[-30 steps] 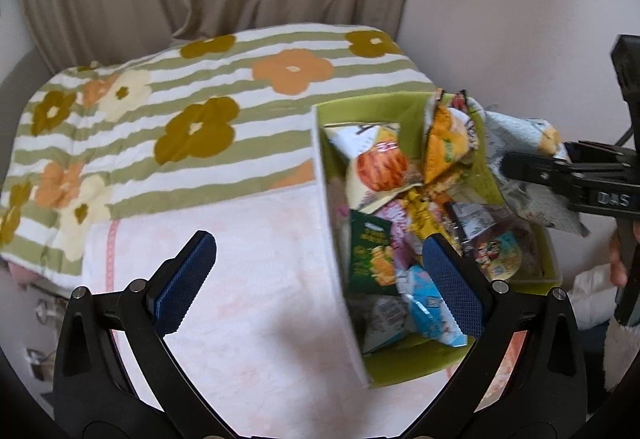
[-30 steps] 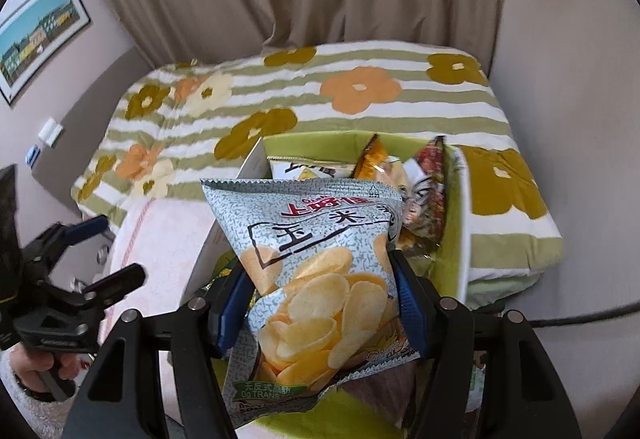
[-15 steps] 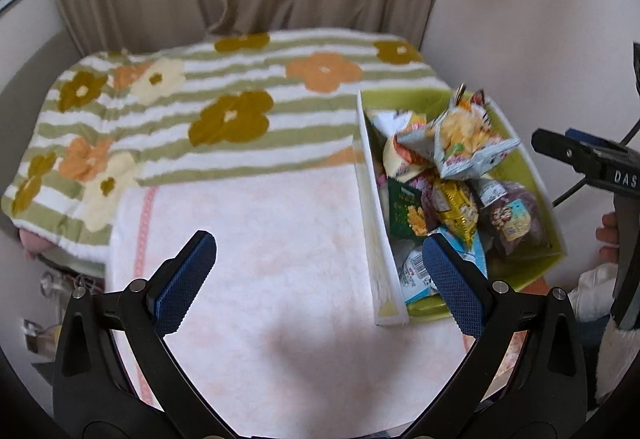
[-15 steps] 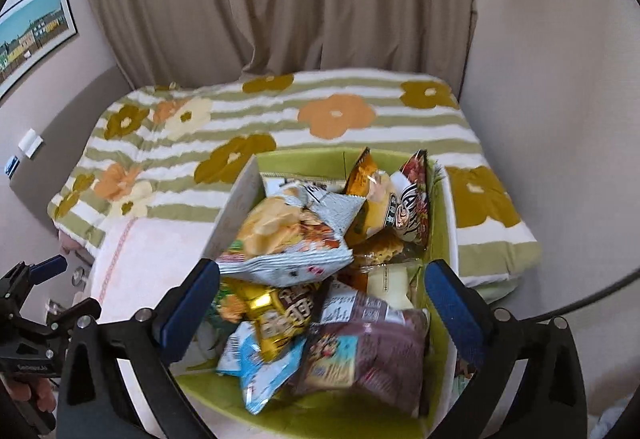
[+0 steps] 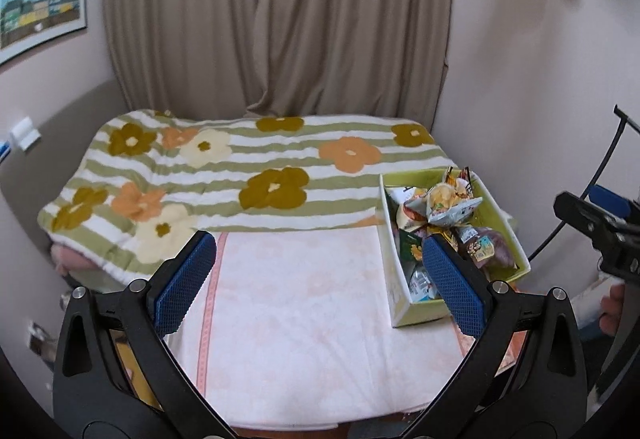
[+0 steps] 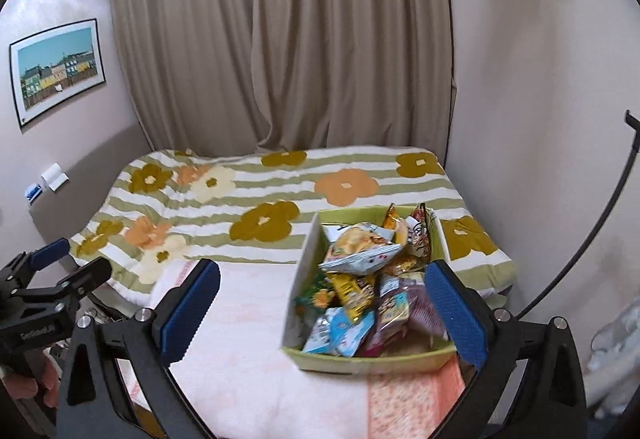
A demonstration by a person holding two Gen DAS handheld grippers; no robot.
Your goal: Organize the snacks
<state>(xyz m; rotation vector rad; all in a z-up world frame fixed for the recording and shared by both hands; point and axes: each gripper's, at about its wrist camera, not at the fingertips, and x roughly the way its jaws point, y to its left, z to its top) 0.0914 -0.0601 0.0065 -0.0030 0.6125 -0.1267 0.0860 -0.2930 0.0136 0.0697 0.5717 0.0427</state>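
A lime-green box full of snack bags sits on the bed at the right. A pale blue chips bag lies on top of the pile. Below it lie a yellow bag, a light blue packet and a purple packet. My right gripper is open and empty, pulled back above the box's near end. My left gripper is open and empty over the pale pink towel. The right gripper also shows at the right edge of the left wrist view.
A green-striped flower blanket covers the far bed. Beige curtains hang behind. A wall runs along the right, close to the box. A framed picture hangs at left. The left gripper shows at the lower left of the right wrist view.
My right gripper let go of the chips bag, which now lies on the pile in the box. Both grippers have pulled back and up from the box.
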